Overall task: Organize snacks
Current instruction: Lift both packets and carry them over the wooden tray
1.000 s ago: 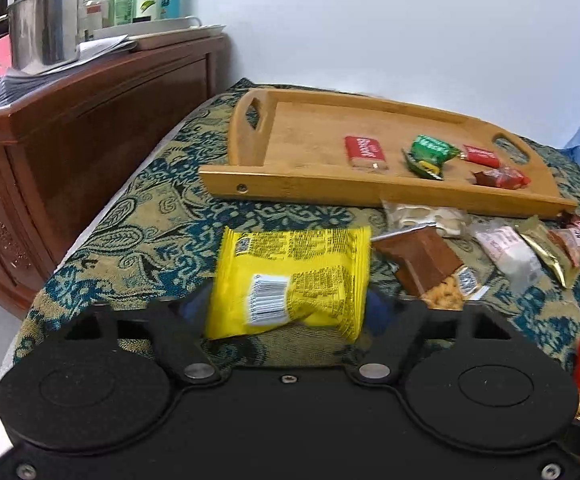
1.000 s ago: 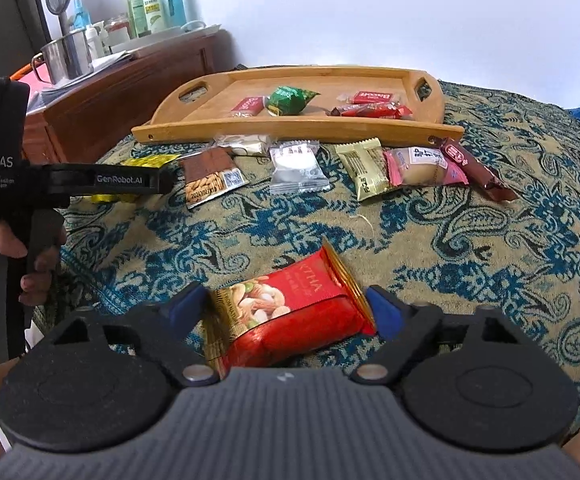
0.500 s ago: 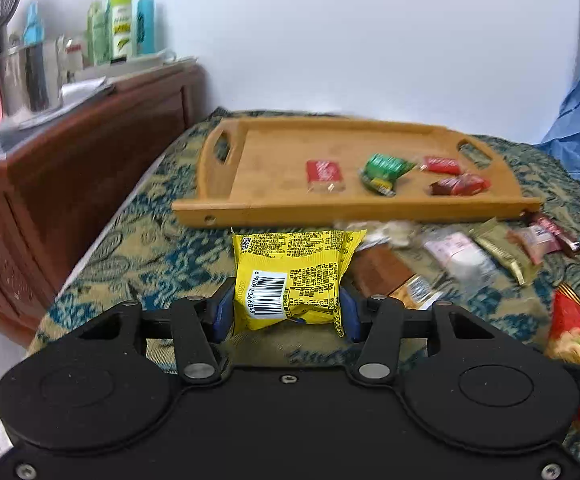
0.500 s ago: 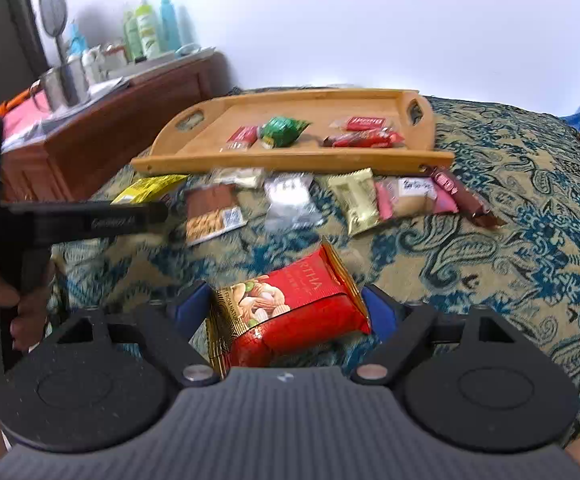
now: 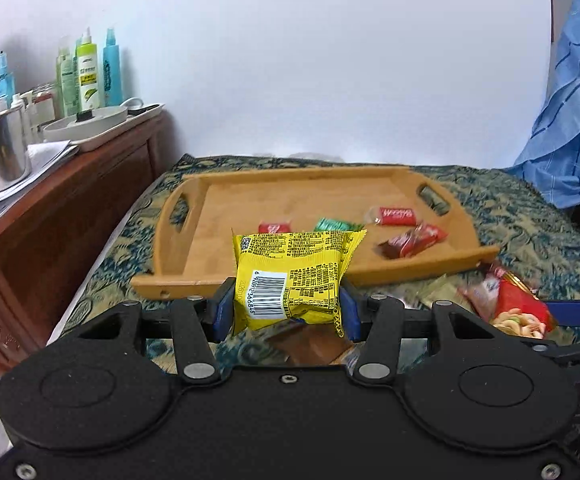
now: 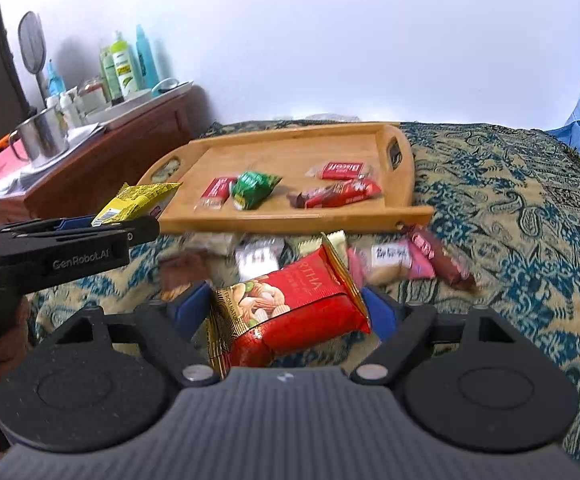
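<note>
A yellow snack packet point(image 5: 292, 280), barcode facing the camera, is pinched by the left tool point(image 5: 285, 312) above the patterned cloth, just before the wooden tray point(image 5: 177, 256). A red nut packet point(image 6: 290, 312) lettered "RTHA", its first letters cut off, is gripped by the right tool point(image 6: 290, 320). The loose snacks point(image 6: 386, 260) along the tray's near edge are blurred.

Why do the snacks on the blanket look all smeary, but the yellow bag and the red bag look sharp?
Left wrist view: the yellow bag sits sharp in the left tongs, while the loose snacks beyond smear. Right wrist view: the red nut bag in the right tongs is crisp, the row of packets behind is blurred, and the wooden tray bends from the fisheye lens.
</note>
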